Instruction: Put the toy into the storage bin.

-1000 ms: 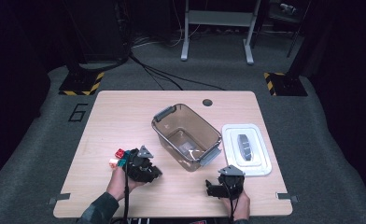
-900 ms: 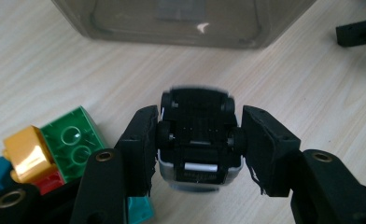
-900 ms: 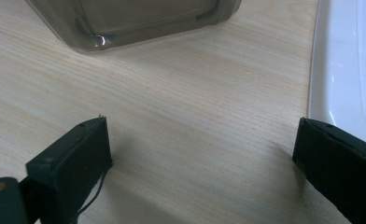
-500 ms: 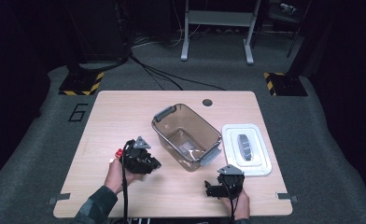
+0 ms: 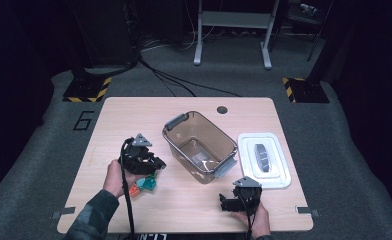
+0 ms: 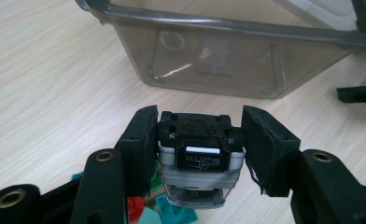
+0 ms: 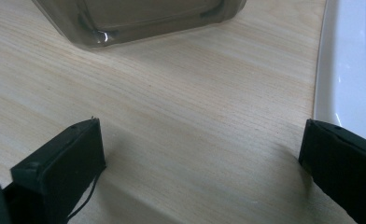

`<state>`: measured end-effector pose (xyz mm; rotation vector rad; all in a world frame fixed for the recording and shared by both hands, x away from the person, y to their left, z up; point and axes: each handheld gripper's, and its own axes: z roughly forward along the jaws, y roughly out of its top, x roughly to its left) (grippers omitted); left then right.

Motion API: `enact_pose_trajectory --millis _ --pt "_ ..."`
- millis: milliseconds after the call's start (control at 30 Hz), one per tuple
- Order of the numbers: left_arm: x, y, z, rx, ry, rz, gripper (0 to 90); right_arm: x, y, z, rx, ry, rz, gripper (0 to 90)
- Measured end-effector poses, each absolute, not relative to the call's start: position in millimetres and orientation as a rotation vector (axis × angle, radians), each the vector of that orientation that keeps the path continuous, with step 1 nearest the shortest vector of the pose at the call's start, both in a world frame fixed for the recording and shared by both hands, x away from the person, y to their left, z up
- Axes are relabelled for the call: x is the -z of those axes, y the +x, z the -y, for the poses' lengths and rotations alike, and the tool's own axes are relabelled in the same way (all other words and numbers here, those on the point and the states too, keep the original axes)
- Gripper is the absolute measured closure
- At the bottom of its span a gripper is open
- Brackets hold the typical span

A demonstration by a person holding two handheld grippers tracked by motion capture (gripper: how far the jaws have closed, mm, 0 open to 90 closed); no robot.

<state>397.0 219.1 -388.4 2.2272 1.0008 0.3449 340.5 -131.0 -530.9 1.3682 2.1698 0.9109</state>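
Observation:
My left gripper point(image 6: 200, 119) is shut on a small toy car point(image 6: 199, 156) with a black underside and a silver-grey body, clamped between both pads. In the high view this gripper point(image 5: 154, 163) hangs above the table's left front. Several coloured blocks point(image 5: 143, 184), red, orange and teal, lie under it. My right gripper point(image 7: 200, 163) stands low over the bare wood near the front edge. Its jaws have just been opening and now stand wide with nothing between them. In the high view it point(image 5: 241, 199) sits in front of the white lid.
A smoky clear plastic bin point(image 5: 200, 144) with grey handles stands mid-table, seemingly empty. Its white lid point(image 5: 263, 161) lies flat to the right. The bin wall point(image 6: 218, 56) rises just beyond the held car. The lid's edge point(image 7: 340, 60) lies right of my right gripper.
My left gripper has risen off the table with the toy car in it, uncovering the coloured blocks below. The right hand has stayed where it was.

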Motion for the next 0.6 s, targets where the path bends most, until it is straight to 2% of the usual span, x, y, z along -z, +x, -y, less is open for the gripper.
enact_pose_trajectory --millis 600 --pt "341 425 -212 -0.437 2.207 -0.981 48.0 531 342 133 -0.926 1.348 -2.190 0.0"
